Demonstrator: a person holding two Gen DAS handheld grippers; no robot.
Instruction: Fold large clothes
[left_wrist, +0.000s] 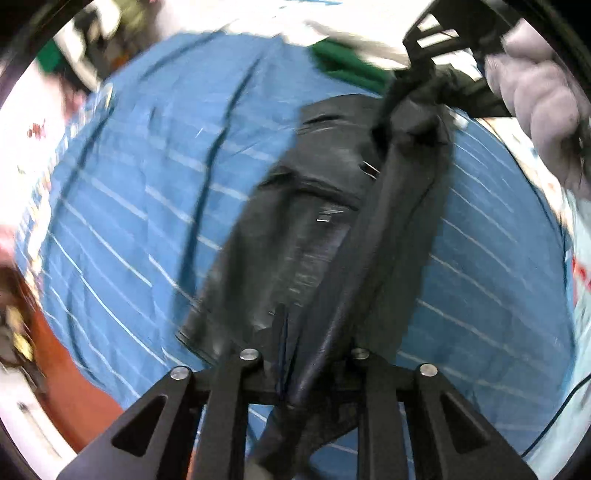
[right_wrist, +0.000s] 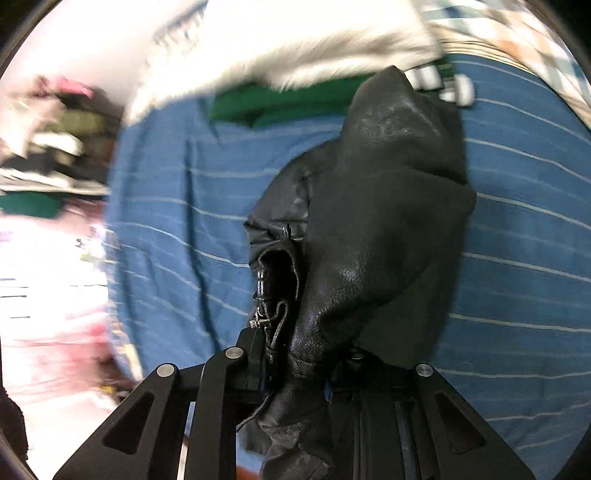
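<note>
A black leather jacket (left_wrist: 317, 221) hangs between my two grippers above a bed with a blue striped sheet (left_wrist: 140, 206). My left gripper (left_wrist: 295, 369) is shut on one edge of the jacket at the bottom of the left wrist view. The other gripper (left_wrist: 436, 48) shows at the top right of that view, holding the far end, with a gloved hand (left_wrist: 535, 110) beside it. In the right wrist view my right gripper (right_wrist: 295, 373) is shut on the jacket (right_wrist: 369, 221), which bunches over the fingers. A zipper (right_wrist: 262, 302) hangs at its left edge.
A green cloth (right_wrist: 280, 103) and a white fluffy blanket (right_wrist: 295, 48) lie at the far side of the blue sheet (right_wrist: 177, 206). Clutter shows beyond the bed's left edge (right_wrist: 48, 147). A red-brown floor (left_wrist: 62, 369) lies at the lower left.
</note>
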